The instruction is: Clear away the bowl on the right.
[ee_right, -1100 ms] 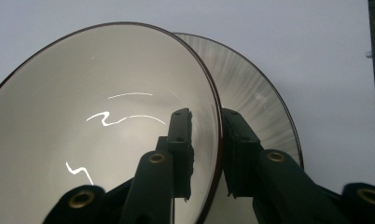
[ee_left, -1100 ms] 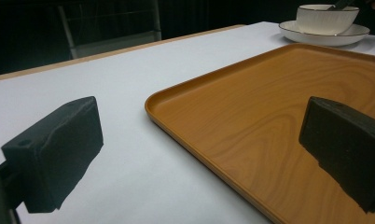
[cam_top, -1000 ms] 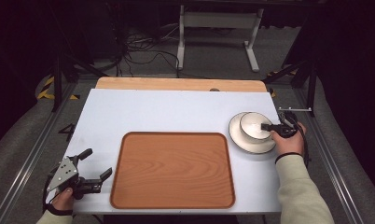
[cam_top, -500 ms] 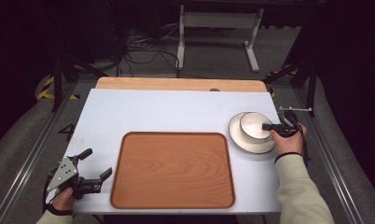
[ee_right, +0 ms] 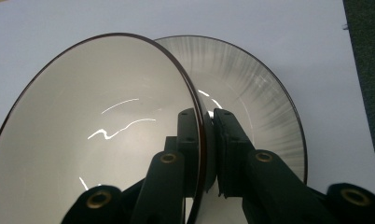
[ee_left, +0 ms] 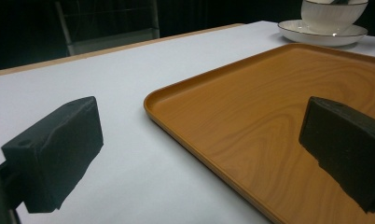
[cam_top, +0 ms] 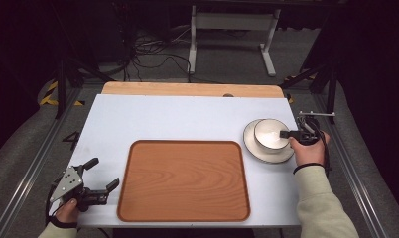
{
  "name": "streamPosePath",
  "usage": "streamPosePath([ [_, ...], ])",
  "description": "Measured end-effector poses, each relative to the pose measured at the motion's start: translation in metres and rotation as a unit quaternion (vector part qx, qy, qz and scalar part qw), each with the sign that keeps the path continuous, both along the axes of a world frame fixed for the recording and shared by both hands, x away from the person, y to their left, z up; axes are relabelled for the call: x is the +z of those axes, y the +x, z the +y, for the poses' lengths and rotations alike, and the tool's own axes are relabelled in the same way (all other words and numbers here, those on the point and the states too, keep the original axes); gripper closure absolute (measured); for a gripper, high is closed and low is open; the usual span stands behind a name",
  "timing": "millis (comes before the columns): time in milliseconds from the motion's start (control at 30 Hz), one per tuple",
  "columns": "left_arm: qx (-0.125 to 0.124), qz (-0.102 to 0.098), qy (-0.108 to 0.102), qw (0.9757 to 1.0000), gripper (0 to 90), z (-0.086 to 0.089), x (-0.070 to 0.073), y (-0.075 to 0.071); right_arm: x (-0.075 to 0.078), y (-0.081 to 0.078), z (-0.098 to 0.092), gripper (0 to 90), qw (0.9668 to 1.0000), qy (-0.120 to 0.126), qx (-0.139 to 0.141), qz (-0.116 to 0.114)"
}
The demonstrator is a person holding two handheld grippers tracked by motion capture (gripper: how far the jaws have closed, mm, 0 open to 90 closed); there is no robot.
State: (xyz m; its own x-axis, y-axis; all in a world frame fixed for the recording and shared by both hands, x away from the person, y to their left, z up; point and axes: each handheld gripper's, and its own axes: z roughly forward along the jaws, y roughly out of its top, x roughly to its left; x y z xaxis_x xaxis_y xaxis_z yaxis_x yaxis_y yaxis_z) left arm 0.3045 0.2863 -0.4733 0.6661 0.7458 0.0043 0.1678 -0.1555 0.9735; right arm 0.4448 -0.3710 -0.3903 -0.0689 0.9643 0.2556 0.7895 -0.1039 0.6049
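White bowl (cam_top: 270,134), dark rim; wood-grain brown tray (cam_top: 183,181); black claws.

- We see the wooden tray (cam_top: 183,181) taking up the middle front of the white table (cam_top: 187,119); its low raised rim is the one step to cross there.
- Behind the tray we have a broad bare stretch of table running to the far edge.
- On the right, the bowl (cam_top: 270,134) stands on its plate (cam_top: 254,148), just beside the tray's far right corner, with a narrow gap between.
- Our right gripper (cam_top: 286,134) is clamped on the bowl's rim, so that side is taken.
- Our left gripper (cam_top: 102,174), jaws wide, sits just left of the tray; a strip of bare table lies before it.
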Motion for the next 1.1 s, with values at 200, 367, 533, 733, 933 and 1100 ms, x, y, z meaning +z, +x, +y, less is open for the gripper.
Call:
streamPosePath([
  [200,-0.002,-0.001,-0.001,1.0000,0.3,0.000,0.000,0.000,0.012,-0.007,0.006,82.3,0.9998,0.010,0.014,-0.012],
  [367,-0.001,-0.003,0.000,1.0000,0.3,0.000,0.000,0.000,0.021,-0.017,0.014,82.3,0.9994,0.026,0.017,-0.012],
  [533,-0.003,-0.004,0.002,1.0000,0.2,0.000,0.000,-0.001,0.033,-0.024,0.023,82.3,0.9992,0.028,0.025,-0.016],
  [733,-0.004,-0.006,0.006,1.0000,0.3,0.000,0.000,-0.001,0.046,-0.034,0.035,81.9,0.9985,0.031,0.042,-0.016],
  [933,-0.004,-0.004,0.002,1.0000,0.3,0.000,0.000,-0.001,0.053,-0.042,0.047,81.9,0.9977,0.031,0.058,-0.018],
  [1100,-0.002,-0.005,0.006,1.0000,0.3,-0.001,0.000,-0.001,0.059,-0.049,0.056,81.9,0.9968,0.032,0.071,-0.020],
])
